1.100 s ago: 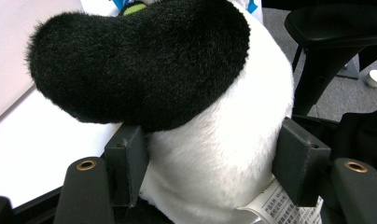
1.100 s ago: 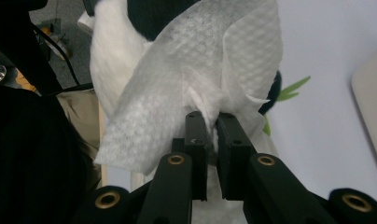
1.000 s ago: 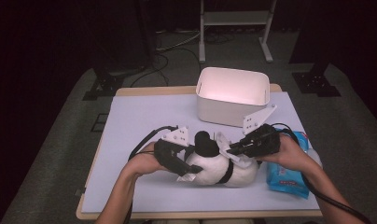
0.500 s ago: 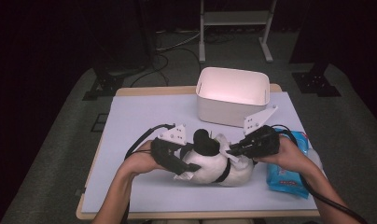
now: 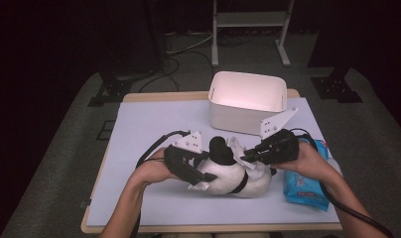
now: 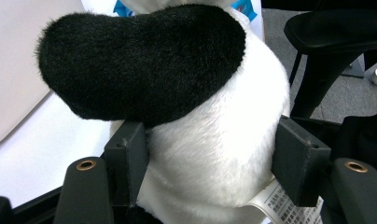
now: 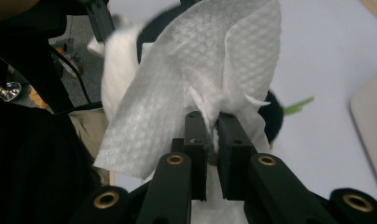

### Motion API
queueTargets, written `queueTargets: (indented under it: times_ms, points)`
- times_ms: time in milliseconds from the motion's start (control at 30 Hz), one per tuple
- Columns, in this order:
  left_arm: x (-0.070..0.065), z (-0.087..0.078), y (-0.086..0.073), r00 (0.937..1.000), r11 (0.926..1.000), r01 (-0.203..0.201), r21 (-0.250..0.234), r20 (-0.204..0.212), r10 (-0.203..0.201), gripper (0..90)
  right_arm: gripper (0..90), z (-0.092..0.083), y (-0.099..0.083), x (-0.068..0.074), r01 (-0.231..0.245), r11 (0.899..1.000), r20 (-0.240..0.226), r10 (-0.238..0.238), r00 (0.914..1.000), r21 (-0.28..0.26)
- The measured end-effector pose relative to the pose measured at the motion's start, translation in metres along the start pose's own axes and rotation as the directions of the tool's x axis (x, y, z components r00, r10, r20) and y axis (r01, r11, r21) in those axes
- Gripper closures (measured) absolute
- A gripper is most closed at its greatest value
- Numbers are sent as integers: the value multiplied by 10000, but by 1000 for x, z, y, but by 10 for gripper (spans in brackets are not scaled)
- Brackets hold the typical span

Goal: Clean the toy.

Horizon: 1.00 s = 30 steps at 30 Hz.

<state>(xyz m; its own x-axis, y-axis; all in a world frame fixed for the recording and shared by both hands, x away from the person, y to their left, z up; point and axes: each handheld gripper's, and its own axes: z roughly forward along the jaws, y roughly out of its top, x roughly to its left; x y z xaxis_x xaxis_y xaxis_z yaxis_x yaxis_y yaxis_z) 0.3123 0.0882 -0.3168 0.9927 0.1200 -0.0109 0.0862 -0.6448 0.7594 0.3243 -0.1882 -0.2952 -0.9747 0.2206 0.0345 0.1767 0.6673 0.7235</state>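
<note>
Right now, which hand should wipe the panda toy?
Probably the right: the right gripper already pinches the white wipe just above the toy, while the left gripper is clamped on the panda toy, holding it steady.

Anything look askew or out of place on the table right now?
Nothing looks wrong. The plush toy lies on its side, clamped by the left gripper; the right gripper pinches a crumpled wipe above it. The wipes pack and white bin sit squarely on the table.

black-and-white plush toy [image 5: 228, 173], white embossed wipe [image 7: 200, 88]
</note>
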Motion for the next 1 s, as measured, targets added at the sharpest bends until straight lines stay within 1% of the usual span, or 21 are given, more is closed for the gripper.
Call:
queueTargets:
  times_ms: [267,333,400,467,567,767,833,1000]
  points:
    - [-2,2,6,9998,9998,-193,48,34,192,344,826,-1,33,3,488,9988,147,-487,9987,-63]
    - [-3,2,8,9997,9997,-243,59,32,242,344,824,-1,38,4,559,9983,91,-558,9984,-184]
    - [-4,3,10,9995,9995,-311,116,18,310,343,824,-2,42,5,662,9976,151,-659,9977,-202]
    - [-4,3,11,9995,9994,-307,148,5,307,343,824,-2,45,6,678,9975,112,-676,9977,-191]
    - [-4,4,9,9997,9996,-256,118,39,256,342,824,-1,42,4,620,9980,60,-619,9981,-118]
    - [-3,4,7,9998,9998,-171,64,71,171,339,823,-3,21,-1,179,9996,29,-179,9998,-195]
    - [-2,4,6,9998,9998,-200,91,67,199,338,823,-3,14,-2,57,9999,64,-56,10000,-135]
    - [0,3,3,10000,10000,-38,74,92,38,334,821,-2,-3,-4,-318,9995,10,318,9995,-20]
